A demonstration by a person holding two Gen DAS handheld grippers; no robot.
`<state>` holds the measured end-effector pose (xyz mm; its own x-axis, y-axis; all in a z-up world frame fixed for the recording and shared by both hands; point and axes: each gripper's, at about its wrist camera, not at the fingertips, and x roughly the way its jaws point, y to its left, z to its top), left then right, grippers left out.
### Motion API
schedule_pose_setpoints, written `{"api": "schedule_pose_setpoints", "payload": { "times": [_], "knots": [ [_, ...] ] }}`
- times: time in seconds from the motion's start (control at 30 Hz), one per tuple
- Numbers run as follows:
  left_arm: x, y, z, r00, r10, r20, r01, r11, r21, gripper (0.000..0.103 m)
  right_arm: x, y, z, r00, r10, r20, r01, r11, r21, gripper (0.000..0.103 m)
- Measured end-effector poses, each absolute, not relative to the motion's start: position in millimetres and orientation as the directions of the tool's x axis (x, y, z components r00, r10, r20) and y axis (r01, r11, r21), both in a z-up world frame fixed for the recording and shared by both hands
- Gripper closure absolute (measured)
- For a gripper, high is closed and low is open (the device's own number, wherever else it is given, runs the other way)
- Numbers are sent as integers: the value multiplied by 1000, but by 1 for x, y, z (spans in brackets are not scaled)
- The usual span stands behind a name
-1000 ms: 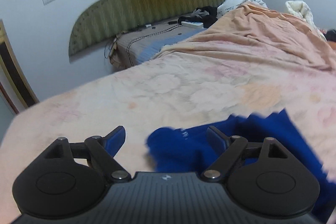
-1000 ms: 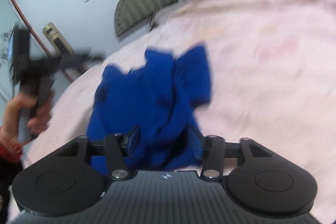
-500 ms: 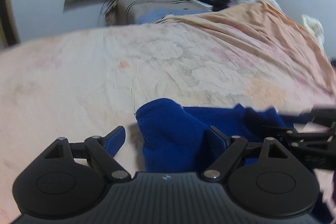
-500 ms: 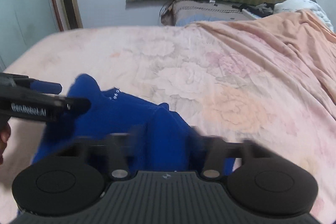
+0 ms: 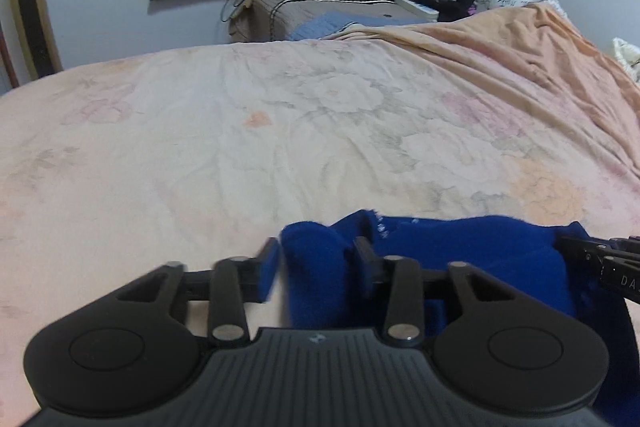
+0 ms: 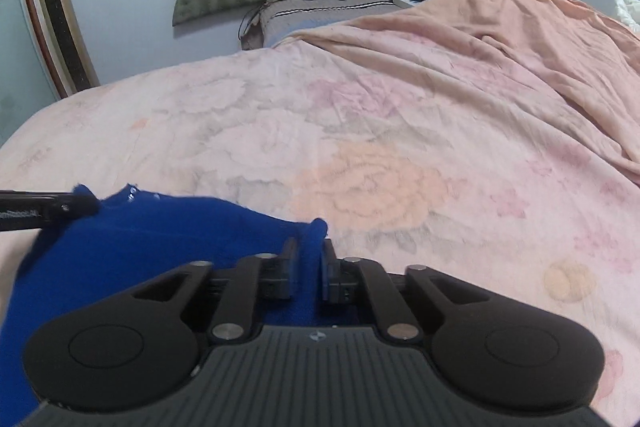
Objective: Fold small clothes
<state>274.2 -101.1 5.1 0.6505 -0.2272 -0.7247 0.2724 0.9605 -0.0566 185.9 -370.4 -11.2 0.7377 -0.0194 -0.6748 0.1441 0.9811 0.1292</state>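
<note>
Fuzzy blue garment (image 5: 460, 259) on floral bedsheet (image 5: 280, 131) — left gripper (image 5: 316, 263) closing around one bunched corner, right gripper (image 6: 309, 267) easing on another.

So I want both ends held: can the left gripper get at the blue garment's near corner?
Probably yes: the left gripper is closing with a blue garment fold between its fingers, nothing blocking.

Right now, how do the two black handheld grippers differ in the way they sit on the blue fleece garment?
The left gripper has wide jaws, closing around a thick bunched fold of the blue fleece garment. The right gripper has narrow jaws, easing open, pinching a thin edge of cloth. Both are black and work opposite ends of the garment on the floral bedsheet.
</note>
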Motion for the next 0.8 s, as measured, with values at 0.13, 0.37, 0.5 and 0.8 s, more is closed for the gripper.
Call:
{"api": "schedule_pose_setpoints", "payload": {
  "times": [0.13, 0.37, 0.5, 0.8],
  "knots": [
    [261, -88, 19, 696, -206, -688, 258, 966, -29, 30, 167, -363, 6, 781, -103, -615, 182, 981, 68, 47],
    [246, -87, 25, 703, -185, -687, 267, 964, 14, 30, 135, -322, 26, 795, 31, -606, -15, 999, 32, 41],
    [243, -96, 17, 696, -167, -699, 276, 960, 46, 30, 141, -311, 4, 746, -61, -663, -3, 995, -95, 40],
    [227, -99, 13, 698, -115, -707, 260, 960, 100, 30, 95, -306, 16, 799, -131, -587, 71, 990, -124, 26]
  ]
}}
